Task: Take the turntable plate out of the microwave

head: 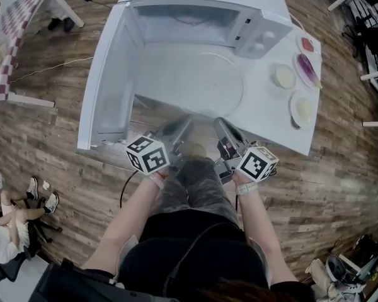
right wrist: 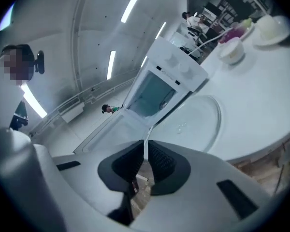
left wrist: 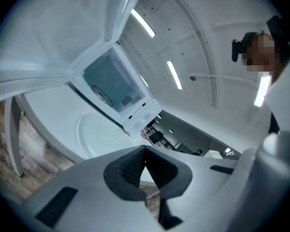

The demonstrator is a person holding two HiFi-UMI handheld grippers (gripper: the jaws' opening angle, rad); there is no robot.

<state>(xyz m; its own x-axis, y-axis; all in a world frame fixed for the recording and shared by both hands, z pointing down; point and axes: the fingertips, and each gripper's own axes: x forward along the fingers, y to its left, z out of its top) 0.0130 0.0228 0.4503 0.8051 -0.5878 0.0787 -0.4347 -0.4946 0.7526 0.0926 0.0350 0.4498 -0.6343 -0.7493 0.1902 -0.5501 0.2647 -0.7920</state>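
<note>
The clear glass turntable plate lies flat on the white table, in front of the white microwave, whose door hangs open to the left. Both grippers hover at the table's near edge, short of the plate and apart from it. My left gripper is shut with nothing in it. My right gripper shows a narrow slit between its pads and holds nothing. The plate lies beyond the jaws in both gripper views.
Several small dishes stand at the table's right end: a cream one, a purple one and a pale one. A checkered table stands far left. A person sits on the wooden floor at lower left.
</note>
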